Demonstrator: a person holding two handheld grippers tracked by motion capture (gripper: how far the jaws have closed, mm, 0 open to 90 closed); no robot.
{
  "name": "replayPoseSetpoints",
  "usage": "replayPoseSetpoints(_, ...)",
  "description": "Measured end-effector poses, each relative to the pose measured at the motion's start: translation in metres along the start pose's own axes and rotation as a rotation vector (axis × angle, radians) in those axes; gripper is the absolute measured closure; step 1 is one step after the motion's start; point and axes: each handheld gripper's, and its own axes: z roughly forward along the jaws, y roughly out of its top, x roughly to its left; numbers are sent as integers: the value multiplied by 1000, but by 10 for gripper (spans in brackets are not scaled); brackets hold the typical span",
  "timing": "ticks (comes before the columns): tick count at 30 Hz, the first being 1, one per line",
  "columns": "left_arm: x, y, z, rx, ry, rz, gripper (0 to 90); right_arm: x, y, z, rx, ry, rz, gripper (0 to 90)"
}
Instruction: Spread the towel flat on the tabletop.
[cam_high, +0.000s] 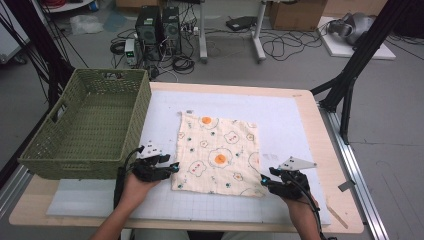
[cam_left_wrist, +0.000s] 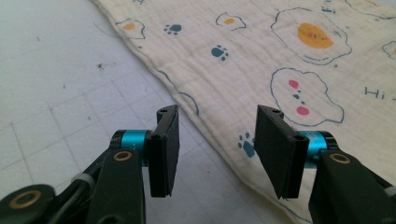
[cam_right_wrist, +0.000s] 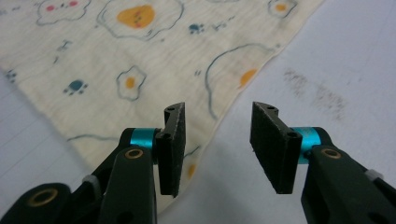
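Nearest the person, both grippers sit at the near corners of the cloth (cam_high: 217, 155), which lies spread flat on the white mat (cam_high: 285, 115). The left gripper (cam_high: 172, 167) is at the cloth's near left corner and the right gripper (cam_high: 263, 181) at its near right corner. Each has its jaws spread with nothing pinched between them. In the left gripper view the cloth's edge runs through the gap between the pads (cam_left_wrist: 164, 151), lying flat on the mat under them; in the right gripper view the corner of the cloth lies under the left pad (cam_right_wrist: 172, 149), with bare mat below the gap. As I judge it, the handling of the cloth is at its very beginning: it lies unfolded and smooth, no corner is lifted, and the grasp on the two near corners is yet to be made. Farther off, left of the cloth, stands the green basket (cam_high: 60, 145), with nothing visible inside, so if the cloth is meant for it, that part is also left to do. The high view gives the whole layout, cloth, basket and both hands at once, which the gripper views do not. The gripper views in turn show the open gaps, the edge's place relative to the pads, and smudges on the mat beside the cloth.
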Motion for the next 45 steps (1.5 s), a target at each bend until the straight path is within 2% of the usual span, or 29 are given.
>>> replayPoseSetpoints(1,-1,0,2,15,-10,7,544,-6,2,7,1,2,19,553)
replayPoseSetpoints(2,-1,0,2,15,-10,7,549,-6,2,7,1,2,19,553)
replayPoseSetpoints(4,-5,0,5,35,4,31,548,-9,6,19,14,23,38,571)
replayPoseSetpoints(9,-5,0,5,31,5,31,547,-5,11,33,36,33,18,593)
replayPoseSetpoints(10,-7,0,6,38,8,44,560,-3,12,39,65,37,5,611)
replayPoseSetpoints(11,-7,0,6,38,8,44,574,-3,12,39,65,37,5,611)
replayPoseSetpoints(13,-11,0,7,51,34,81,588,-2,14,44,72,43,6,750)
replayPoseSetpoints(14,-11,0,7,51,34,81,600,-1,14,43,78,36,7,812)
replayPoseSetpoints(15,-11,0,7,50,36,82,600,-1,14,43,78,36,7,812)
replayPoseSetpoints(16,-11,0,7,47,38,73,614,-1,14,43,83,28,-2,854)
replayPoseSetpoints(17,-10,0,7,46,36,68,626,2,14,41,89,-11,-35,865)
replayPoseSetpoints(18,-10,0,7,46,34,67,624,3,13,39,97,-33,-47,865)
replayPoseSetpoints(21,-10,0,7,43,31,64,590,4,12,37,100,-49,-53,858)
replayPoseSetpoints(23,-8,1,6,36,29,51,538,5,10,32,76,-55,-67,729)
replayPoseSetpoints(24,-6,1,5,21,17,39,538,5,10,32,76,-55,-67,729)
replayPoseSetpoints(25,-5,1,4,-4,7,29,510,3,11,25,22,-32,-56,619)
replayPoseSetpoints(26,-2,3,1,-42,-8,12,494,2,11,21,-11,-41,-58,553)
replayPoseSetpoints(27,-2,3,1,-42,-8,12,476,0,11,17,-36,-57,-47,483)
replayPoseSetpoints(28,0,5,-2,-89,-30,-6,453,-2,11,14,-66,-64,-34,422)
replayPoseSetpoints(29,0,5,-2,-89,-30,-6,424,-5,11,10,-96,-73,-20,393)
replayPoseSetpoints(30,0,7,-4,-142,-50,-11,393,-7,10,7,-117,-82,-12,371)
replayPoseSetpoints(31,0,8,-5,-167,-51,-9,357,-10,9,4,-131,-95,-9,334)
replayPoseSetpoints(32,0,8,-5,-167,-51,-9,313,-13,9,2,-143,-107,1,298)
replayPoseSetpoints(35,0,11,-10,-220,-58,9,204,-21,6,-5,-179,-125,14,217)
replayPoseSetpoints(37,1,13,-14,-274,-57,9,198,-24,5,-7,-184,-129,14,195)
replayPoseSetpoints(38,2,13,-16,-289,-61,8,197,-28,3,-9,-196,-134,16,150)
replayPoseSetpoints(42,6,15,-18,-302,-65,5,194,-32,2,-8,-188,-130,27,125)
replayPoseSetpoints(45,9,14,-18,-303,-66,-1,194,-34,2,-10,-206,-134,29,116)
